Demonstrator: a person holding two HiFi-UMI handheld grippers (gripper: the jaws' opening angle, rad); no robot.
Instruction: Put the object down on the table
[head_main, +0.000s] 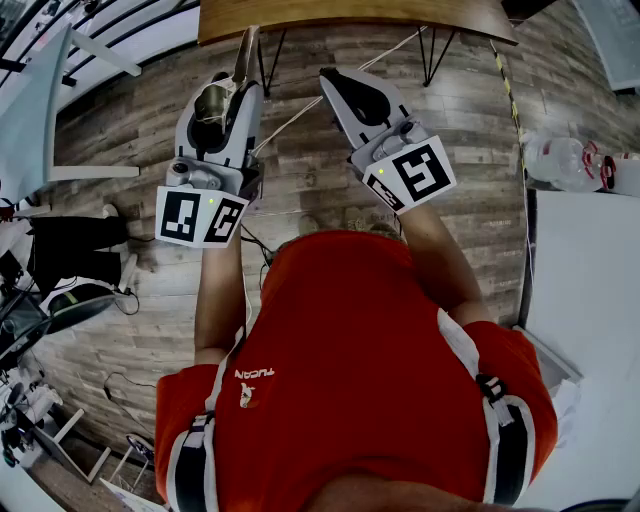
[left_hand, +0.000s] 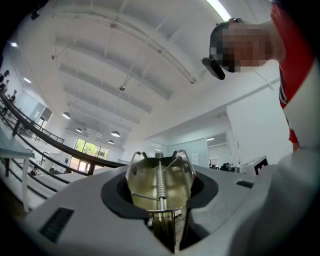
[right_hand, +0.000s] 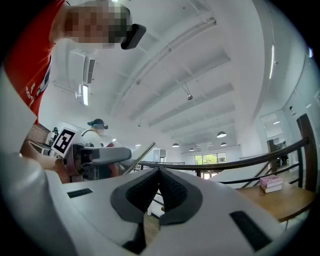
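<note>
Wood-plank floor (head_main: 130, 120) fills the head view, and a wooden counter (head_main: 350, 18) runs along its top edge, ahead of the person.

Left side: the left tongs (head_main: 228, 95) are clamped on a metal utensil (left_hand: 150, 182), brass-toned with a coil spring down its middle. Exact type unclear. Its thin handle sticks out toward the counter edge. The utensil is in the air over the floor, short of the counter and not touching it.

Middle: the right tongs (head_main: 335, 80) are closed tip to tip with nothing between them, held beside the left, also short of the counter.

Far right: a clear plastic bottle (head_main: 560, 160) lies near a white surface. Not involved.

Step, as a judgement: carry phase, object gripped but not yet placed. The next move calls for reaching the left tongs forward over the counter top, lowering until the utensil rests flat, then opening the tongs. The long handle could catch the counter edge on the way in.
</note>
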